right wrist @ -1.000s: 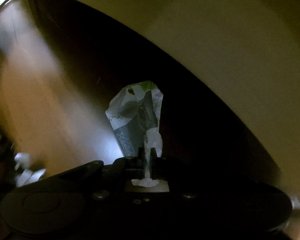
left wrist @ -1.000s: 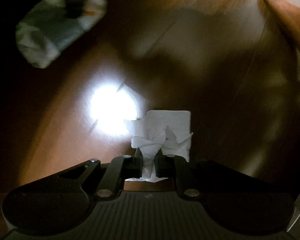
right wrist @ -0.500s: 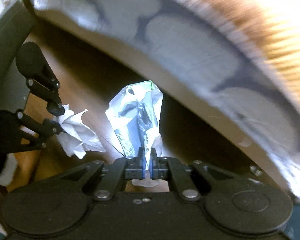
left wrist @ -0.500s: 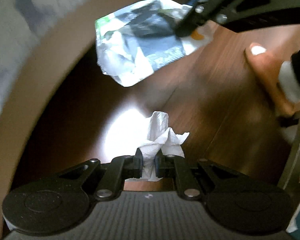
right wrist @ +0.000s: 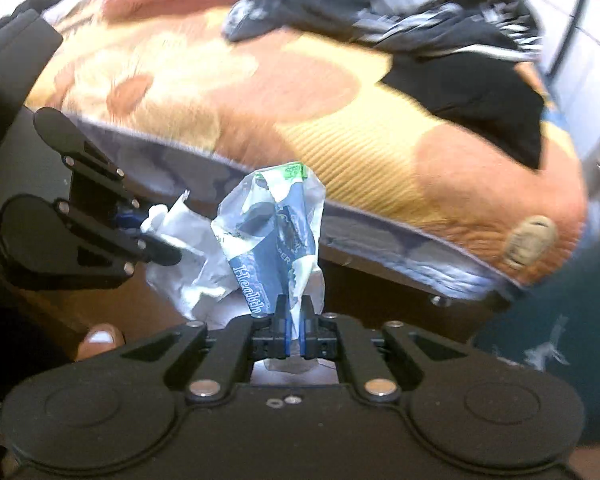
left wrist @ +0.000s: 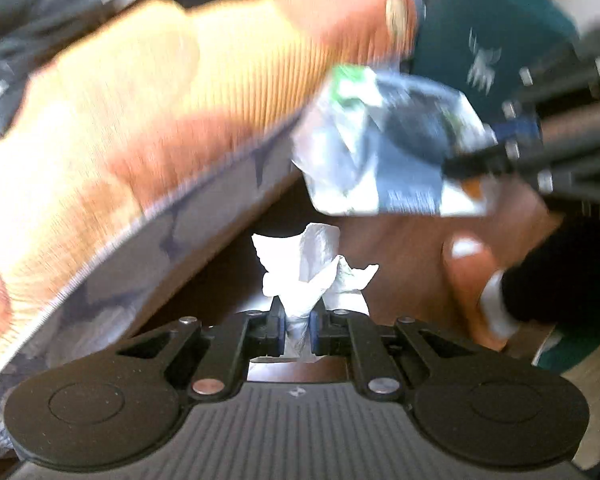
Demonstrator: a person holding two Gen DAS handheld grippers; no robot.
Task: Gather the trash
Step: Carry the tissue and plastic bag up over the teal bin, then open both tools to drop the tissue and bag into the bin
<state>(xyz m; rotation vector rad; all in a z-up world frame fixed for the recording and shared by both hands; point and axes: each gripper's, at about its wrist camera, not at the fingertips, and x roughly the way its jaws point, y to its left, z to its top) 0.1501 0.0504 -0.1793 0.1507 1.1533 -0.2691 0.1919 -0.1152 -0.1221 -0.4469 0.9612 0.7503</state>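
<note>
The bed with the orange-and-yellow patterned cover (right wrist: 340,92) fills the upper field; its edge runs diagonally, with brown wooden floor (left wrist: 404,240) showing below it. Only the right wrist view shows the dark clothing heaped on the bed (right wrist: 400,12). The left tool (left wrist: 298,316) is clamped on a crumpled white tissue (left wrist: 312,268), which stands up out of the jaws. The right tool (right wrist: 296,324) is pinched tight on a crumpled blue-and-white printed plastic wrapper (right wrist: 276,232), long axis running away from the jaws. The two pieces hang close together beside the bed edge, above a bare toe (left wrist: 468,264).
</note>
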